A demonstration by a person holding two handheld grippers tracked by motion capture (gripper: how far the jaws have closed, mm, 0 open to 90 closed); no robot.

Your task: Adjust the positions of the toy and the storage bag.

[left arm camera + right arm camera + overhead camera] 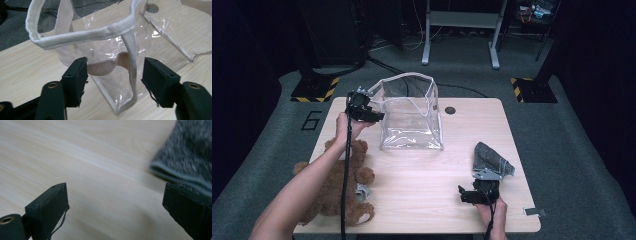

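Observation:
A clear plastic tote bag [412, 112] with white trim stands upright at the table's back centre. My left gripper [371, 114] is at its upper left corner. In the left gripper view it is open [115, 75], with the bag's white webbing handle [105, 68] and corner seam [131, 57] between the jaws, which are not closed on them. A grey knitted cloth [491, 157] lies at the right front. My right gripper [473, 193] hovers open just in front of it, over bare wood [115, 205]. The cloth's edge [187, 157] is close to the right jaw. A brown teddy bear [337, 182] lies at the left front.
A round cable hole [450, 110] sits in the wooden table [422, 190] behind the bag. A small metal piece [534, 212] lies at the front right corner. The bear carries a grey tag [363, 191]. White frame legs [462, 30] stand on the floor beyond.

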